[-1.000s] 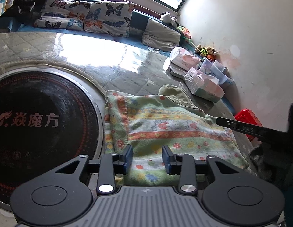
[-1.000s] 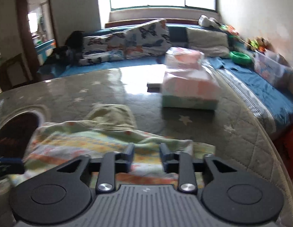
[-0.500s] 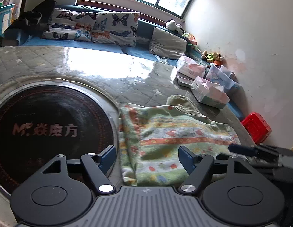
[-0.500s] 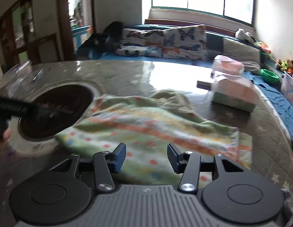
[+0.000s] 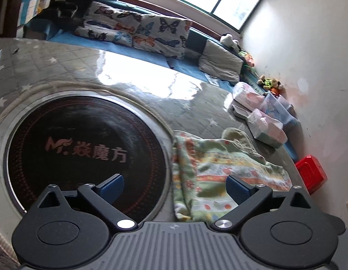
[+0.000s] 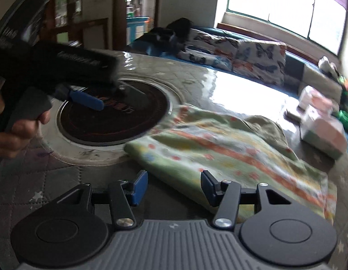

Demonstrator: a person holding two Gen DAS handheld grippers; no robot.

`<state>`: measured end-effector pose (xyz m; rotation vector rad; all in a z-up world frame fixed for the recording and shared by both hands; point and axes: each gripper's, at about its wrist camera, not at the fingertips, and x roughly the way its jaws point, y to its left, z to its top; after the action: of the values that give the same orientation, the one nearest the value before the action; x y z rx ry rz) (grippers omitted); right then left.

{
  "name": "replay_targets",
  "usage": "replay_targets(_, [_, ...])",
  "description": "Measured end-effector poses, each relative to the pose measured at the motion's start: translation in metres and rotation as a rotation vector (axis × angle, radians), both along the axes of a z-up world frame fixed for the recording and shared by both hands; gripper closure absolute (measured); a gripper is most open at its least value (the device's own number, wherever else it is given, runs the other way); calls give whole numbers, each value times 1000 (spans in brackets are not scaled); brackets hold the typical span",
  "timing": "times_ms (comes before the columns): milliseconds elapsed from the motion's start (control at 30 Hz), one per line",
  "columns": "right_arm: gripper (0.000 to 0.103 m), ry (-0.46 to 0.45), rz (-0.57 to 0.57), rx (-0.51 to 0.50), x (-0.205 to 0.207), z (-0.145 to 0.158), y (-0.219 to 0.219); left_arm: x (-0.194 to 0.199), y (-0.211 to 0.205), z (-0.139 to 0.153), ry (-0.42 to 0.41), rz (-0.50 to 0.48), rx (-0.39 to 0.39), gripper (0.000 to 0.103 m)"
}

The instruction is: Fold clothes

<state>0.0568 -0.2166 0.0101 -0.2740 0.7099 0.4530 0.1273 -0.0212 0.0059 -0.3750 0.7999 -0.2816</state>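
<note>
A folded green garment with orange and floral stripes point(image 5: 221, 175) lies on the quilted table, just right of the round black cooktop; it also shows in the right wrist view point(image 6: 230, 153). My left gripper point(image 5: 175, 187) is wide open and empty, held above the garment's near left edge and the cooktop rim. My right gripper point(image 6: 174, 187) is open and empty, just before the garment's near edge. The left gripper point(image 6: 84, 96) shows in the right wrist view, held by a hand over the cooktop.
The round black cooktop point(image 5: 68, 144) is set into the grey quilted table point(image 5: 61, 67). Tissue packs point(image 5: 266, 128) sit at the table's far right. A red box point(image 5: 311, 173) stands on the floor by the wall. A blue bench with butterfly pillows point(image 5: 151, 31) lies behind.
Both grippers opened, let go of the garment and pulled back from it. The garment now lies flat, folded. The right view swung left toward the cooktop.
</note>
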Motion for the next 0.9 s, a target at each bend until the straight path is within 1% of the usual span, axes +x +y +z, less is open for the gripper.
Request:
replay_targets(100, [50, -15, 46, -17, 1, 0, 15, 2, 3, -2, 16, 12, -13, 3])
replay_targets(267, [50, -46, 114, -81, 1, -5, 38, 4, 3, -6, 41, 18, -47, 2])
replay_targets(433, [53, -63, 139, -119, 5, -13, 52, 8, 3, -9, 71, 22, -97, 1])
replay_targets(500, [60, -61, 132, -126, 8, -15, 54, 10, 3, -11, 86, 25, -119, 1])
replay_targets(533, [61, -61, 129, -129, 9, -17, 55, 11, 3, -11, 91, 27, -128, 1])
replay_targets(600, [73, -61, 120, -128, 11, -17, 54, 13, 2, -12, 102, 28, -145, 1])
replay_targets(667, [77, -60, 112, -122, 14, -16, 52, 15, 1, -12, 110, 24, -161, 1])
replay_targets(700, [82, -59, 108, -109, 14, -15, 50, 15, 0, -12, 114, 22, -168, 1])
replay_targets(733, [83, -57, 104, -94, 15, -13, 48, 16, -2, -12, 118, 19, -176, 0])
replay_targets(800, [90, -55, 95, -58, 16, -10, 44, 18, -5, -12, 127, 16, -191, 0])
replay_targets(900, [92, -52, 71, 5, 18, -1, 36, 21, -9, -12, 143, 15, -224, 0])
